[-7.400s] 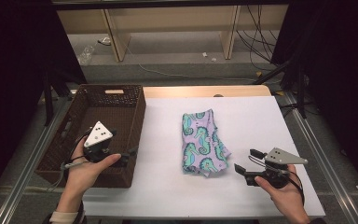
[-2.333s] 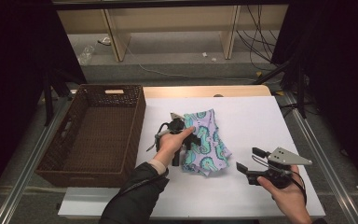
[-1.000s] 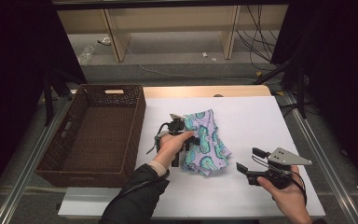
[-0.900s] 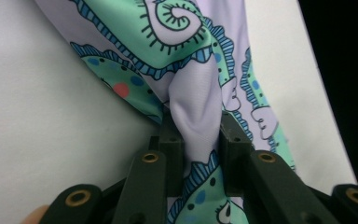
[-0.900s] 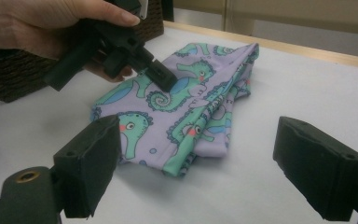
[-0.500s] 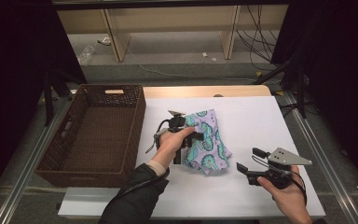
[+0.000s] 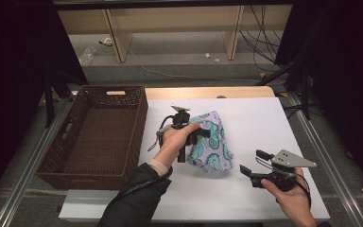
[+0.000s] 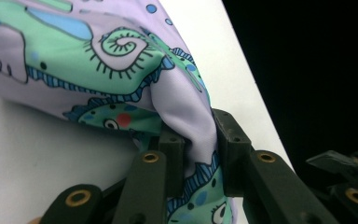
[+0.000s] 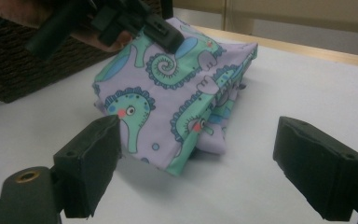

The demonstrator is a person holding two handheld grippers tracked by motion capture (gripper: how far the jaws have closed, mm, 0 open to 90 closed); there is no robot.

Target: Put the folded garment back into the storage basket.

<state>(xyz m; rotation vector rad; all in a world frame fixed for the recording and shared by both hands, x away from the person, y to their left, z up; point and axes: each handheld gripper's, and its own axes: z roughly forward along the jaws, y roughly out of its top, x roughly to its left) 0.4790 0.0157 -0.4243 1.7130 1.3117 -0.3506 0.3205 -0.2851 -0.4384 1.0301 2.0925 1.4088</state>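
Beside the brown basket (image 7: 94,135), your left tool (image 7: 194,138) is clamped on a fold of the seahorse-print cloth (image 7: 212,146), which lies mid-desk with that edge raised; it looks soft, light and floppy, so pinch a bunched fold, not a single layer. No readable writing. Your right tool (image 7: 250,163) stands apart, empty
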